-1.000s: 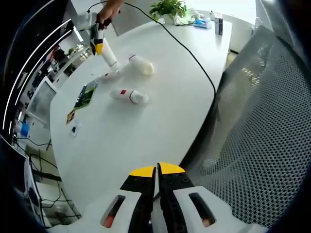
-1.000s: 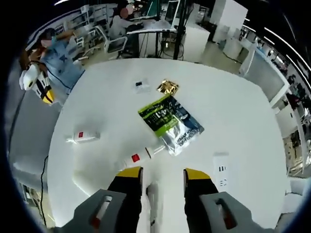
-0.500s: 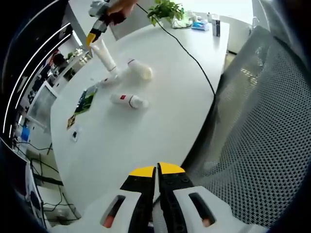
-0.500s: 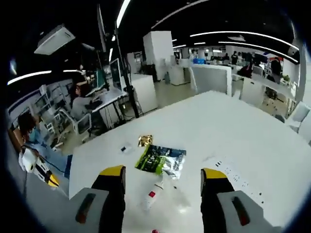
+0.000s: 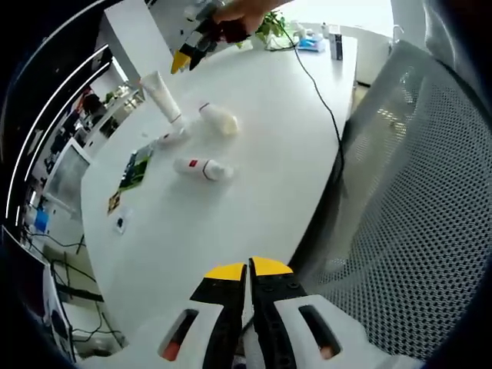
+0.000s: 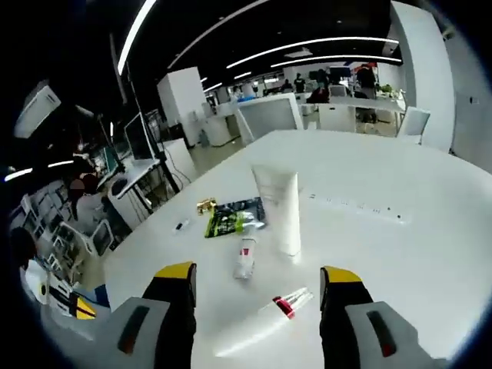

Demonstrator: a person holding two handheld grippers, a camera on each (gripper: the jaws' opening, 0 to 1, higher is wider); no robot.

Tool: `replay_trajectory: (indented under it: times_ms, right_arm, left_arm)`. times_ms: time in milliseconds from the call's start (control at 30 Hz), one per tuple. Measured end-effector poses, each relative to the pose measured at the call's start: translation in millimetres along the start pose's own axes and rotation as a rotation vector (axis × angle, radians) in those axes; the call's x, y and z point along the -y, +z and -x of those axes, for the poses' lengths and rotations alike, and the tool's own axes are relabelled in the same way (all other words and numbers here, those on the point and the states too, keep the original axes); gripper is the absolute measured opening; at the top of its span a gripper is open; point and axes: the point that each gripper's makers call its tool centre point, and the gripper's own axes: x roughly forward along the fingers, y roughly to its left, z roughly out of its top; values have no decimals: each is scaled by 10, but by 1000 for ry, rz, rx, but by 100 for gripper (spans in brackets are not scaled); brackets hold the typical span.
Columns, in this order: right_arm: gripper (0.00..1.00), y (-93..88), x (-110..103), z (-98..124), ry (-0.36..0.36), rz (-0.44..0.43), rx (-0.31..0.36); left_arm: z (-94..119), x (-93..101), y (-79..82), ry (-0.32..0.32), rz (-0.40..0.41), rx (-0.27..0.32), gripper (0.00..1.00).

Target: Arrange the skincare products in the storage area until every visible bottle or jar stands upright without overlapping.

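A white tube stands upright on its cap on the white table. Beside it lie a squat white bottle, a small tube and a red-labelled tube. My left gripper is shut and empty over the table's near edge. My right gripper, held by a hand, hovers beyond the upright tube. In the right gripper view my right gripper is open and empty, facing the standing tube. A red-labelled tube and a slim tube lie before it.
A green packet and a gold sachet lie behind the tubes, a power strip to their right. A black cable crosses the table. A mesh chair stands by its edge and a plant at the far end.
My right gripper has opened, let go of the white tube, and drawn back and up from it. The tube now stands free on its cap. My left gripper stays shut.
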Motion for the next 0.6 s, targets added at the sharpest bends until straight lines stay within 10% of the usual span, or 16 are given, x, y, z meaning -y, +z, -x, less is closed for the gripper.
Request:
replay_trajectory:
  times_ms: [233, 600]
  right_arm:
    - [61, -529, -103, -164, -31, -131, -135]
    - [64, -722, -94, -376, -100, -167, -217]
  left_arm:
    - [20, -57, 10, 28, 5, 10, 1]
    - [32, -120, 22, 51, 20, 21, 1]
